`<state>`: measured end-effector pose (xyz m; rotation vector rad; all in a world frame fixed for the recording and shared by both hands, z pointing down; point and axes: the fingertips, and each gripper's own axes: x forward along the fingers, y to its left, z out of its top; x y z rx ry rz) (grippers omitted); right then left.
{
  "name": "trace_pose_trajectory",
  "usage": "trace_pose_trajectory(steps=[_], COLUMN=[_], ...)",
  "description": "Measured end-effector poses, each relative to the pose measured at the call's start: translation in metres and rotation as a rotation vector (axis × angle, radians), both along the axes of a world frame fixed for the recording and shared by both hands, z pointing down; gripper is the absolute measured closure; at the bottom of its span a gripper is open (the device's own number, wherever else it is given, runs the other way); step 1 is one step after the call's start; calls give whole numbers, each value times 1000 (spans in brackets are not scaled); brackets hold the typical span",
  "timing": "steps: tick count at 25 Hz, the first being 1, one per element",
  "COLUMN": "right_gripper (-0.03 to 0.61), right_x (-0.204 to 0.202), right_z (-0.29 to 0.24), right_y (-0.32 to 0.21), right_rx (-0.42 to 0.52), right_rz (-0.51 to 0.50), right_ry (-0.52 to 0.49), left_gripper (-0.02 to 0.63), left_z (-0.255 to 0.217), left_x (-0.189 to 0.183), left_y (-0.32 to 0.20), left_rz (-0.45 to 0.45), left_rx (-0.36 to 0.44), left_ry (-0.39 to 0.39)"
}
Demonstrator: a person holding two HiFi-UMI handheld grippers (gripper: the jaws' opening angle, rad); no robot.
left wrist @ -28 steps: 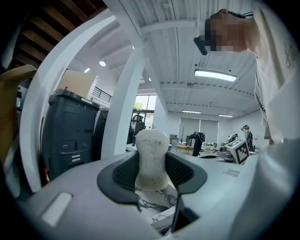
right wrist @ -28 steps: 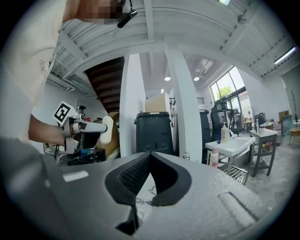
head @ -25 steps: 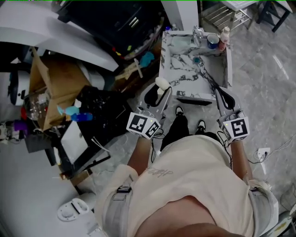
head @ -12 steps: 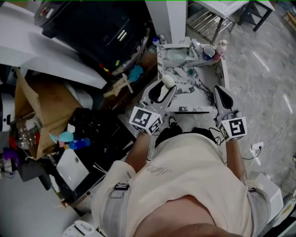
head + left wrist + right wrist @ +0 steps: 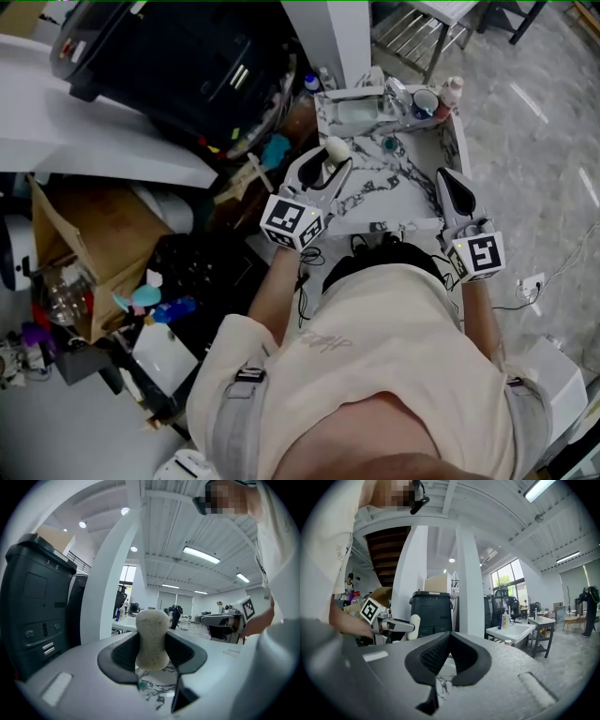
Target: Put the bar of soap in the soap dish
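The cream bar of soap [image 5: 336, 147] stands upright between the fingers of my left gripper [image 5: 328, 157], which is shut on it above the left part of the marble counter [image 5: 375, 202]. In the left gripper view the soap [image 5: 152, 638] fills the gap between the dark pads. A pale rectangular soap dish [image 5: 355, 113] lies at the counter's far left, beyond the soap. My right gripper [image 5: 445, 178] hovers over the counter's right edge, its jaws closed together with nothing in them [image 5: 449, 654].
A faucet [image 5: 397, 90], a cup [image 5: 427, 101] and a small bottle [image 5: 457, 91] stand at the counter's far right. A black machine [image 5: 187, 56] and a white column [image 5: 330, 37] flank the left. A cardboard box [image 5: 89, 244] and clutter cover the floor at left.
The person has stepped closer to the counter. Both grippers have come forward over the marble top, the left still holding the soap.
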<state>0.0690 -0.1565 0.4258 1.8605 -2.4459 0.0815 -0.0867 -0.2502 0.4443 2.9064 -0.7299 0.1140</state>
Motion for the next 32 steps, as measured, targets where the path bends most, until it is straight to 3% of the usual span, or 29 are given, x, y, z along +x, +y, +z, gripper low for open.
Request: trace_pose_trajectory(steps=[6,10,19,32], right_gripper=[583,583,583,583], right_x=[28,48,85,91], right_z=[12,19,42,54], right_y=[-25,-39,-53,-71], right_rx=[-12,-16,-77,-127], right_rz=[1,3,44,35], right_ry=[-39,-36,-71,-105], left_gripper=[417,417,417,417], left_z=[27,61,139,220], left_x=[31,48,81,108], left_y=[-47,-85,-140,-180], left_rz=[40,72,178,326], left_rx=[18,25,2,-17], left_ry=[-169,-317,-560,-832])
